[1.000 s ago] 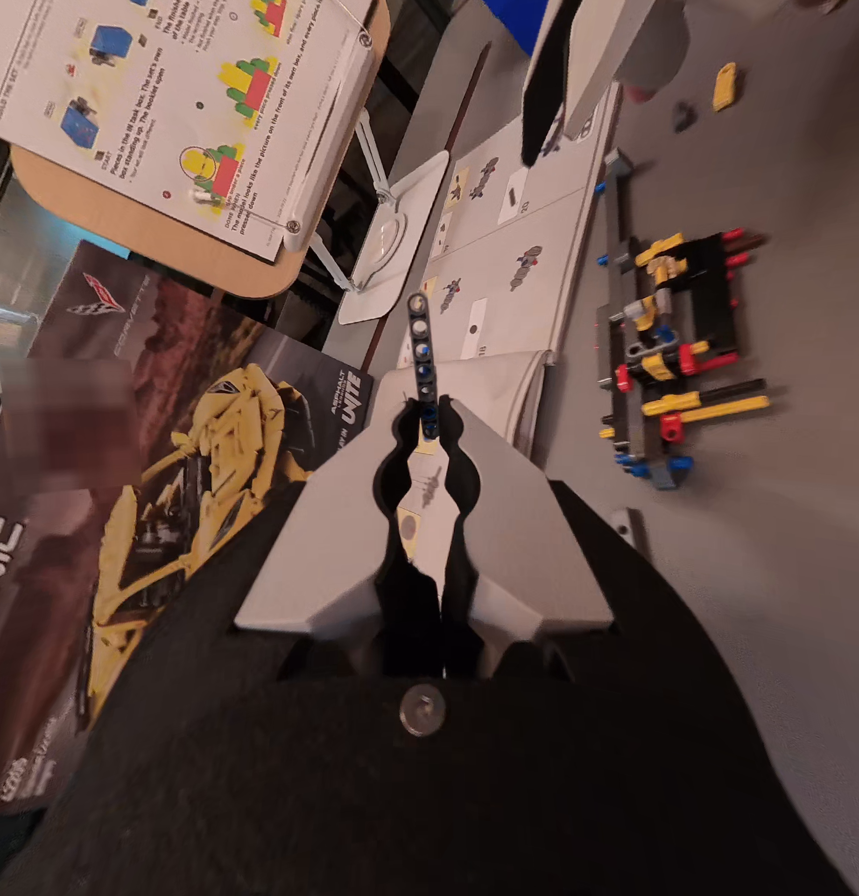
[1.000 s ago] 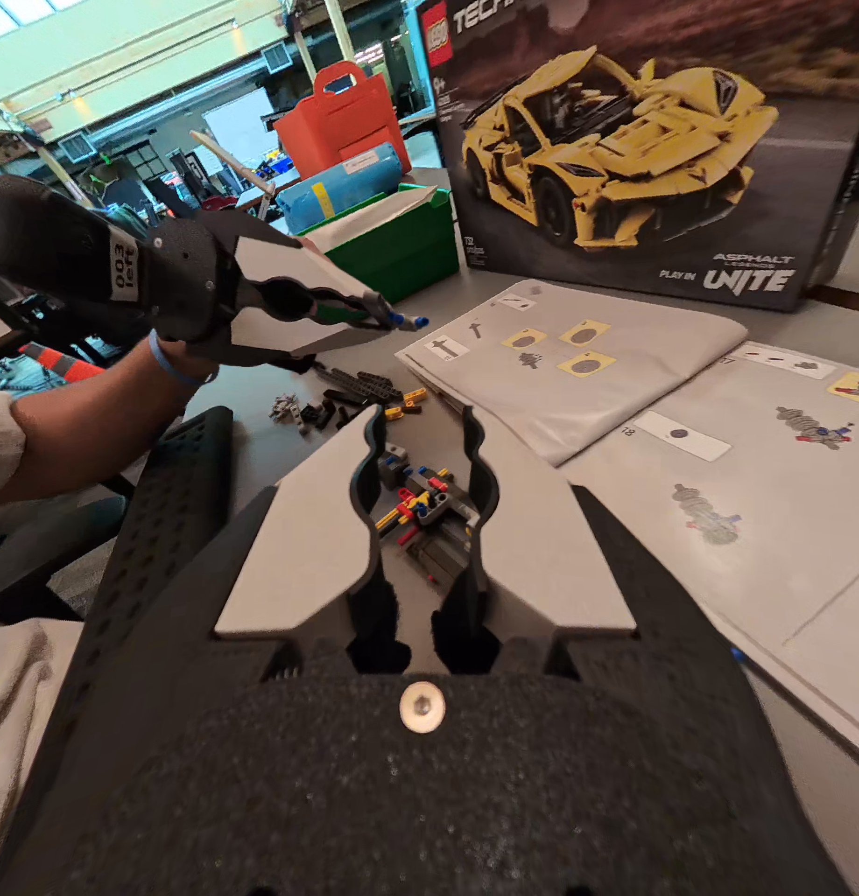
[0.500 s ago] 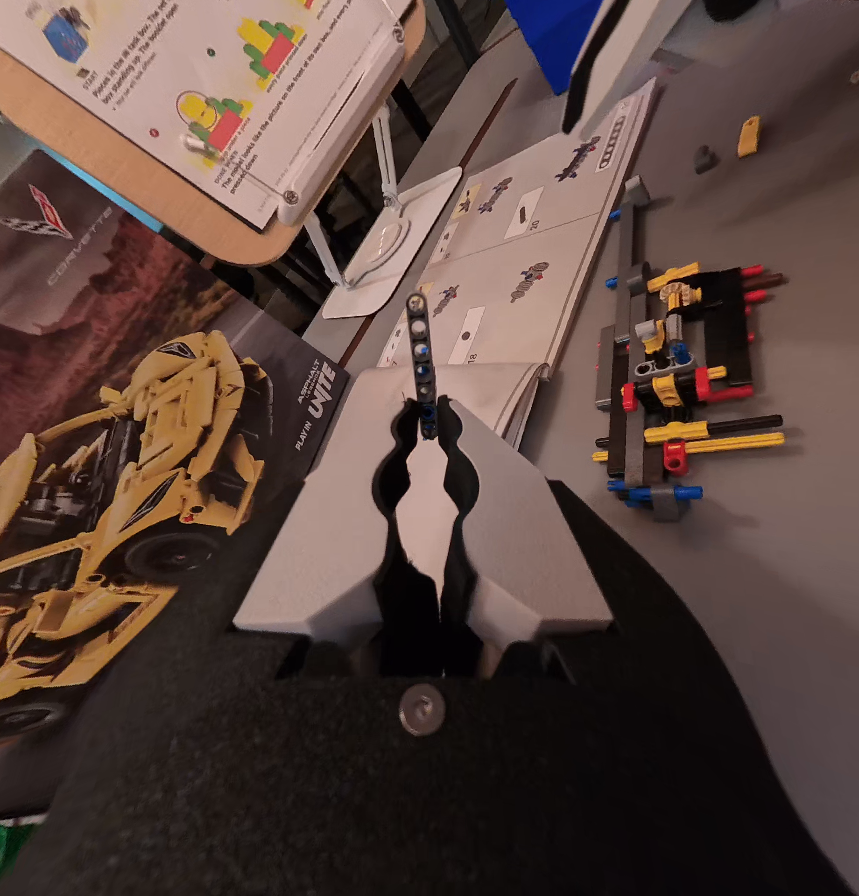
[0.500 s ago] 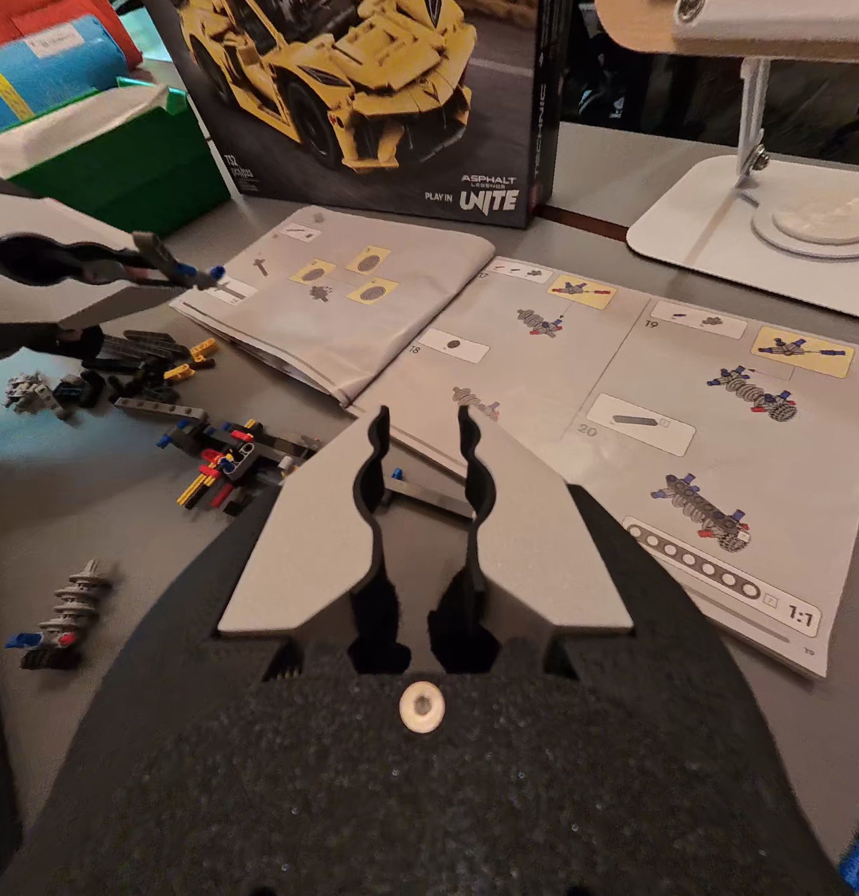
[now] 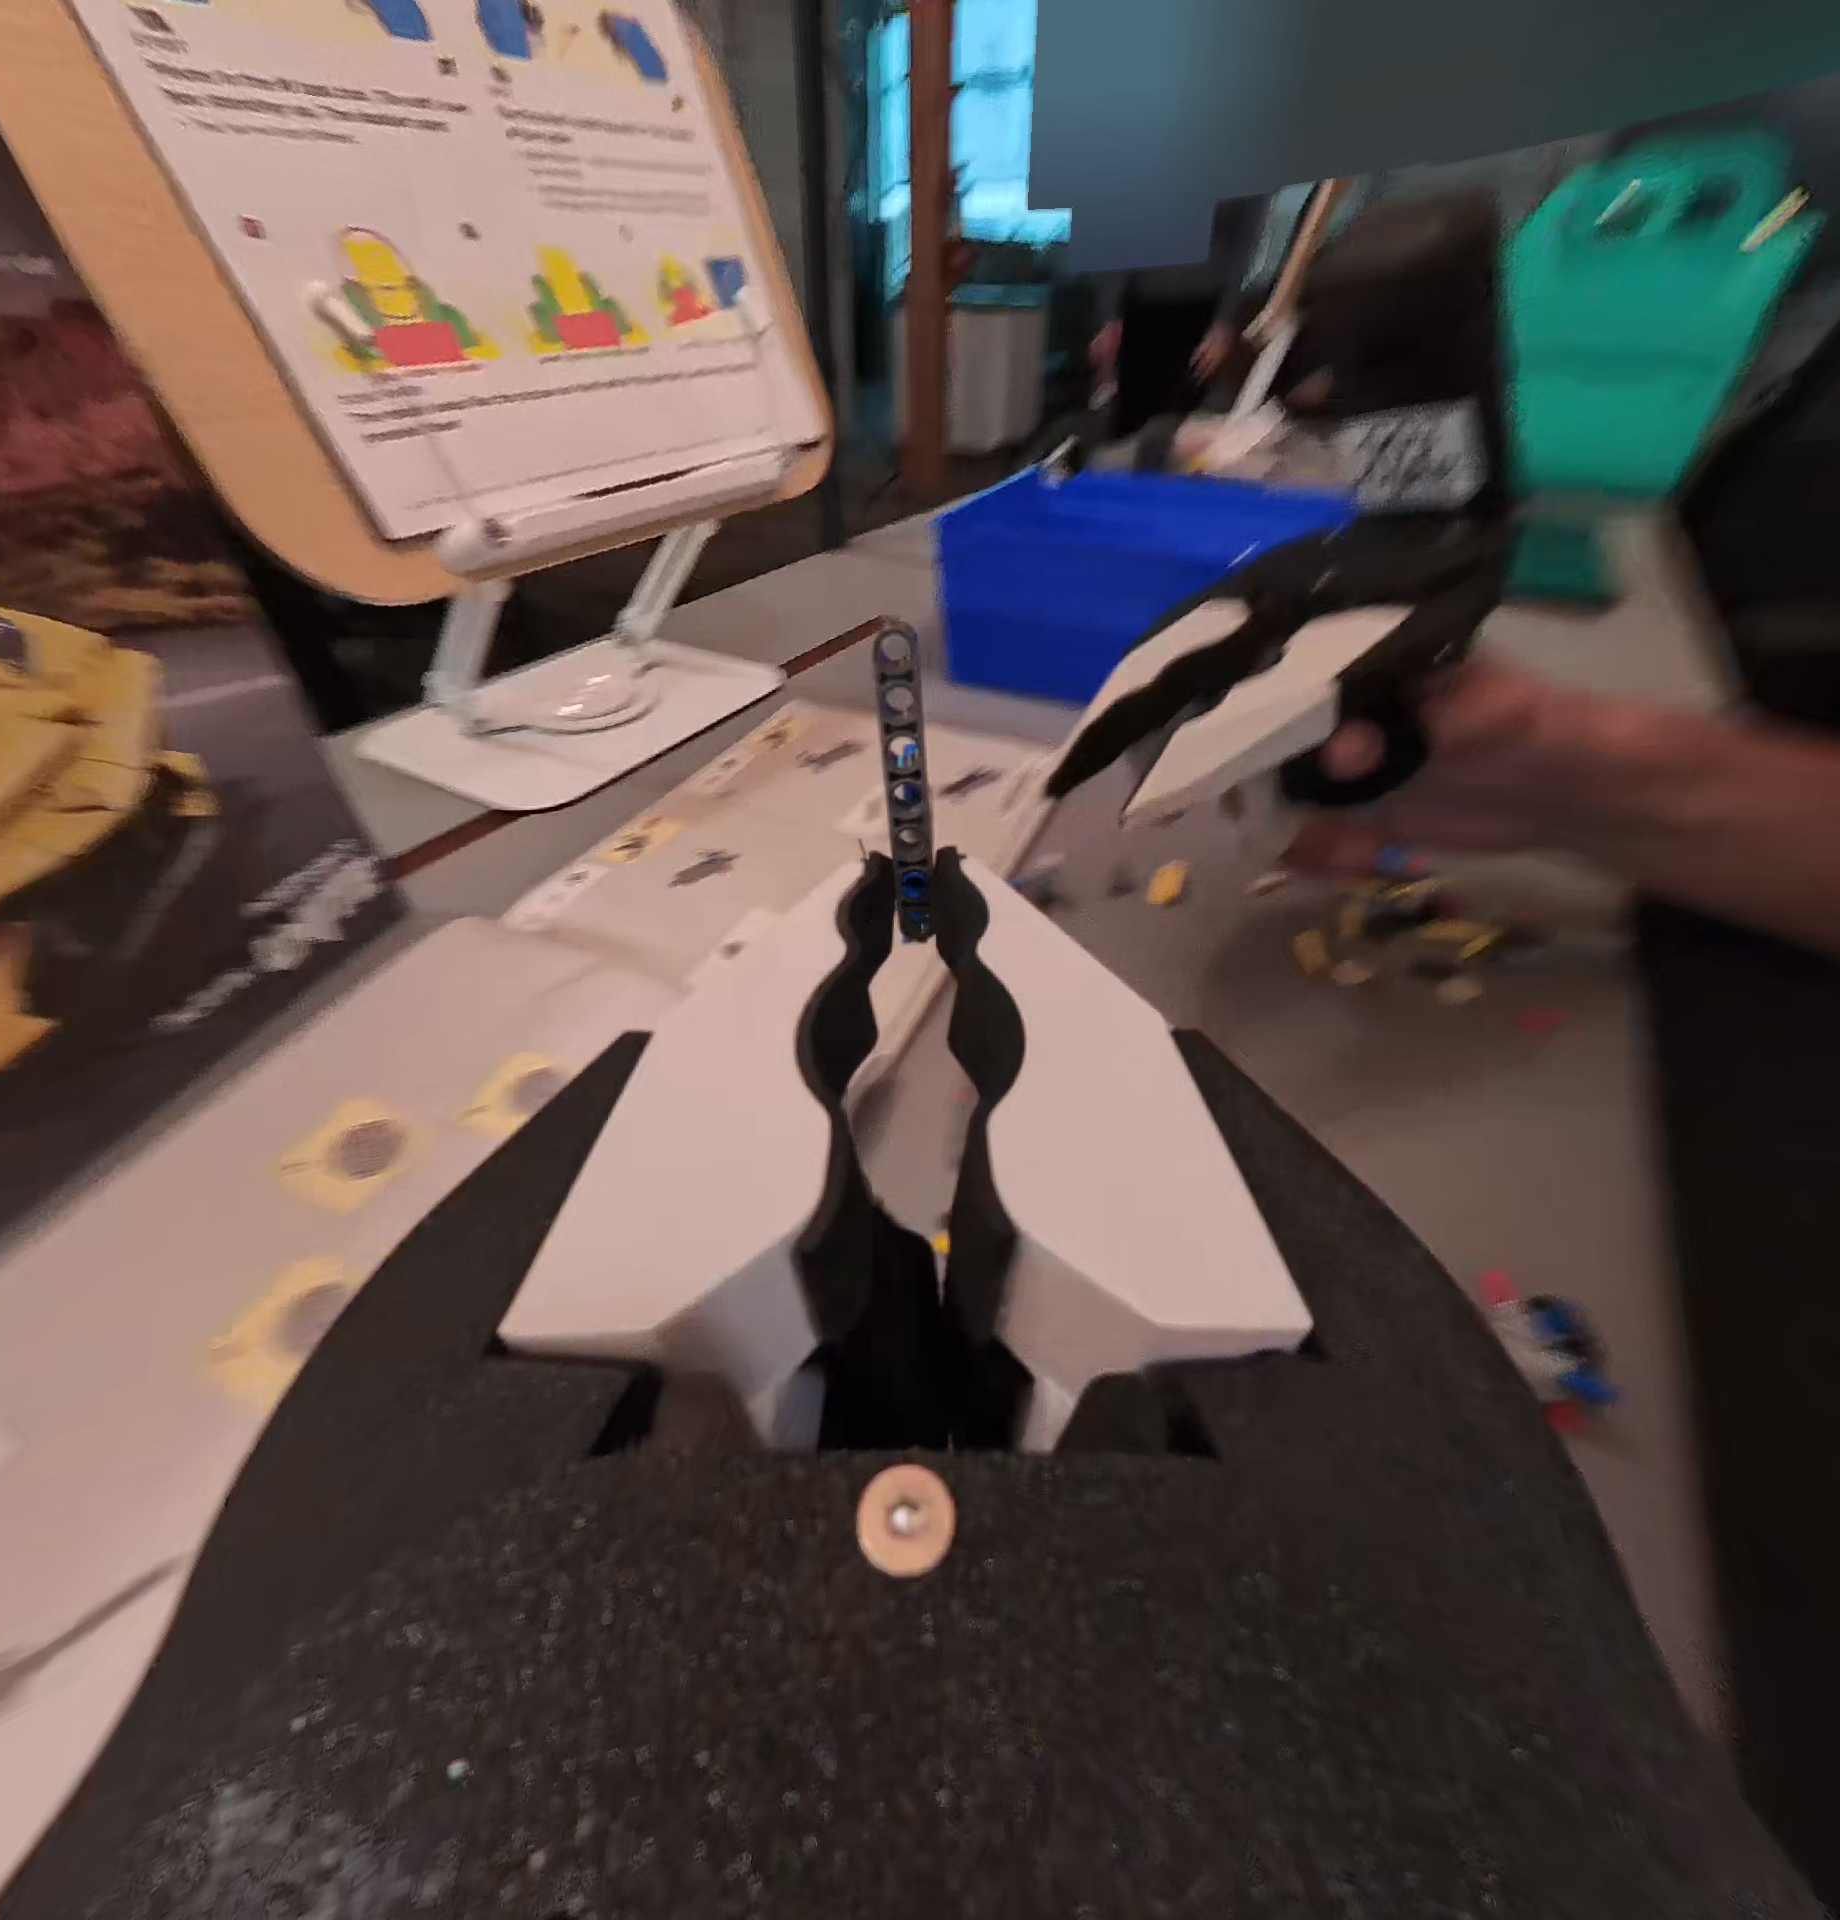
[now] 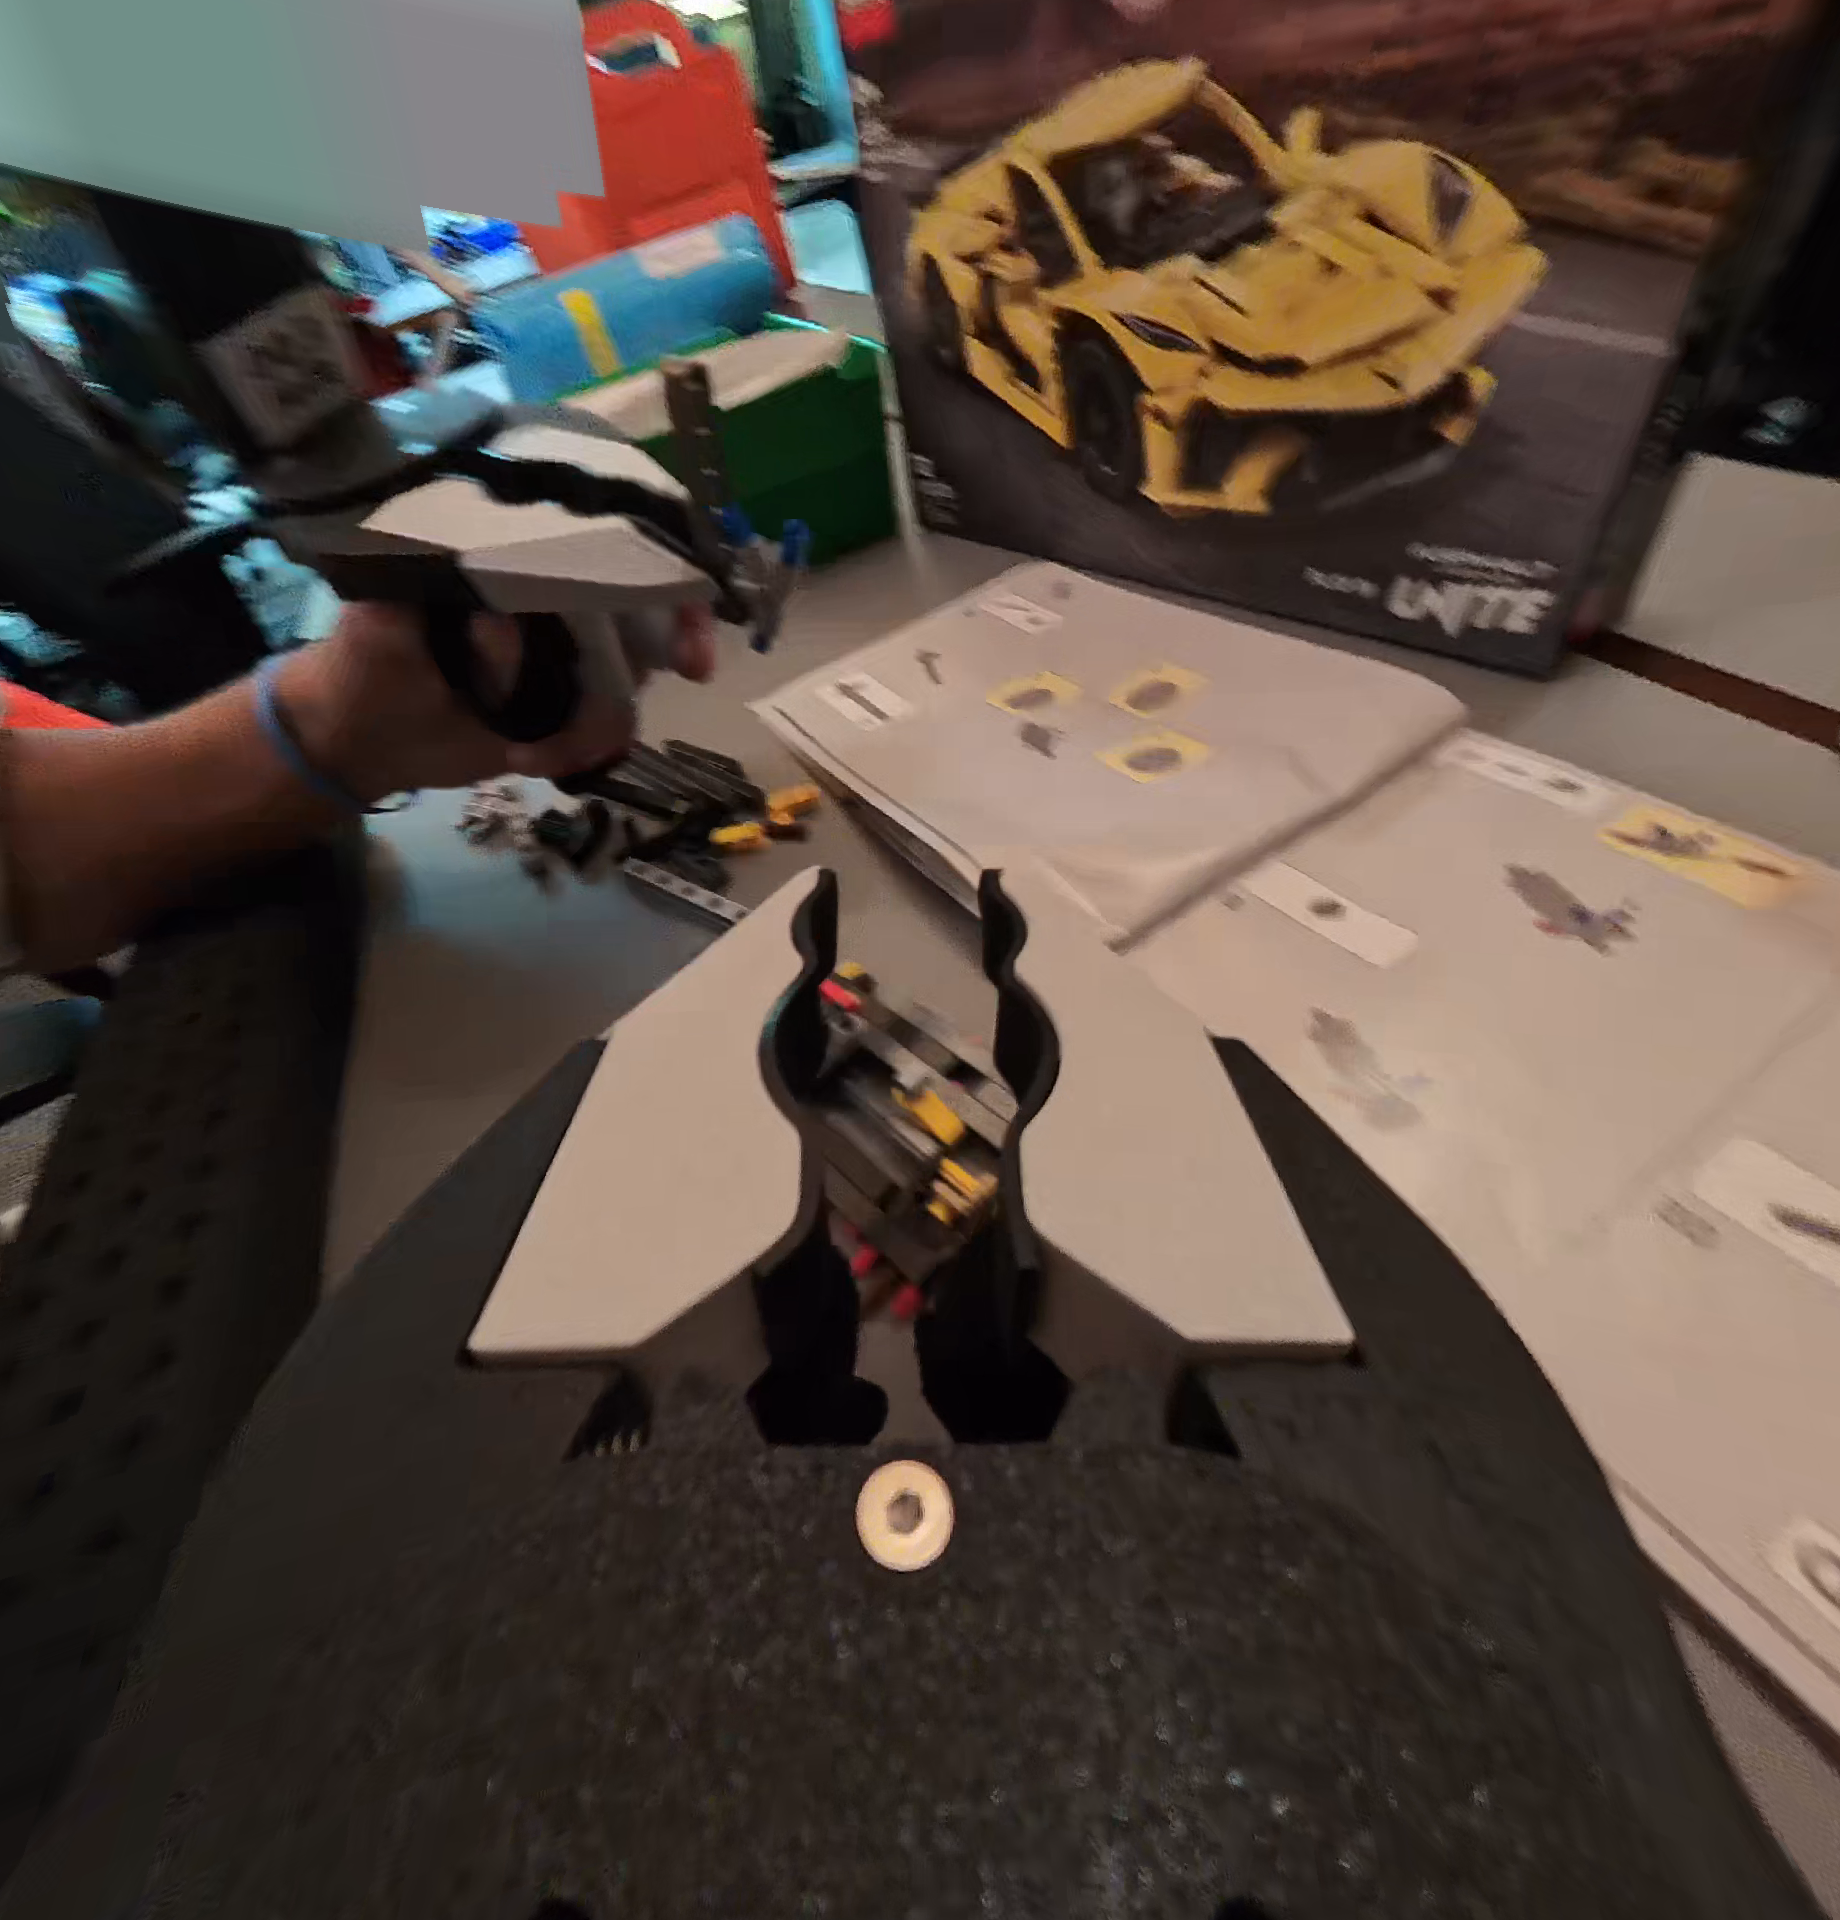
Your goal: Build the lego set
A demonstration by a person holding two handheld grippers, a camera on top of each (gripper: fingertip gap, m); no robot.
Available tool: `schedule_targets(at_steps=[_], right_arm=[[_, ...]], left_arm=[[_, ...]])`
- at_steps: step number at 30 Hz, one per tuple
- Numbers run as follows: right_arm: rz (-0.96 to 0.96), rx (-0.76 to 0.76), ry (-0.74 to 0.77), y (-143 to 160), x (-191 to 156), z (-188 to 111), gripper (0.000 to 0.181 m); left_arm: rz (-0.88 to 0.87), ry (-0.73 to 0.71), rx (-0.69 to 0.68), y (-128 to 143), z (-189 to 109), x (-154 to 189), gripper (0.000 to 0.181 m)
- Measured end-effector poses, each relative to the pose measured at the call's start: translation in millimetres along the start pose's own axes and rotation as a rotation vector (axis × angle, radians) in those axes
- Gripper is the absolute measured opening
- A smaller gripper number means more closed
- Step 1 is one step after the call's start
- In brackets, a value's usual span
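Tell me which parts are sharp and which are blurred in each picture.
Left wrist view: the left tool and its dark beam are sharp; the easel board, right tool and loose pieces smear. Right wrist view: the right tool is sharp; the box and booklet are soft.

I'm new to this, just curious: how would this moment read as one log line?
left gripper: shut on black beam, held upright | right gripper: open, empty, over partial assembly | instruction booklet: open

The left gripper (image 5: 914, 902) is held up in the air, its two fingers pinched tight at the tips. The right gripper (image 6: 903, 906) points down low, its fingers apart with nothing between them
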State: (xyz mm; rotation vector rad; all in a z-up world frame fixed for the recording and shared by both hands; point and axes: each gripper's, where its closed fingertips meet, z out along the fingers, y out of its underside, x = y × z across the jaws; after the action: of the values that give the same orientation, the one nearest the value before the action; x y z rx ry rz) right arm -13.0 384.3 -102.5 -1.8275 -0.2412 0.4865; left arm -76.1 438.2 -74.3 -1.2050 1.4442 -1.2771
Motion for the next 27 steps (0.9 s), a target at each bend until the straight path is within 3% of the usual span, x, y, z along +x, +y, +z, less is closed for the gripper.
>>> schedule_targets(at_steps=[1,5,8,12,14,17,20,23,27], right_arm=[[-0.012,0.037,-0.066,-7.2,-14.9,4.2,0.026],[0.08,0.177,-0.24,-33.0,-46.5,14.7,0.026],[0.178,0.219,-0.348,-45.0,-59.1,15.0,0.026],[0.213,0.222,-0.422,-45.3,-72.6,10.8,0.007],[0.296,0.176,-0.477,-41.8,-76.8,7.6,0.007],[0.573,0.063,-0.612,-38.7,-82.5,3.7,0.007],[0.61,0.048,-0.629,-36.0,-85.5,3.1,0.007],[0.764,0.001,-0.681,-31.9,-86.7,3.9,0.006],[0.854,-0.027,-0.727,-25.0,-85.5,3.1,0.007]], left_arm=[[-0.08,0.065,0.034,-5.8,0.2,7.9,0.006],[-0.264,0.254,0.103,-17.6,2.3,35.0,0.006],[-0.279,0.312,0.11,-19.3,5.0,51.6,0.006],[-0.247,0.342,0.128,-23.9,5.4,67.0,0.006],[-0.179,0.342,0.122,-22.4,4.3,72.2,0.006],[0.032,0.279,0.137,-21.7,2.9,78.3,0.006],[0.235,0.206,0.129,-18.5,1.5,80.5,0.005],[0.469,0.127,0.124,-14.1,1.1,81.5,0.006],[0.512,0.124,0.102,-8.6,3.2,83.2,0.006]])
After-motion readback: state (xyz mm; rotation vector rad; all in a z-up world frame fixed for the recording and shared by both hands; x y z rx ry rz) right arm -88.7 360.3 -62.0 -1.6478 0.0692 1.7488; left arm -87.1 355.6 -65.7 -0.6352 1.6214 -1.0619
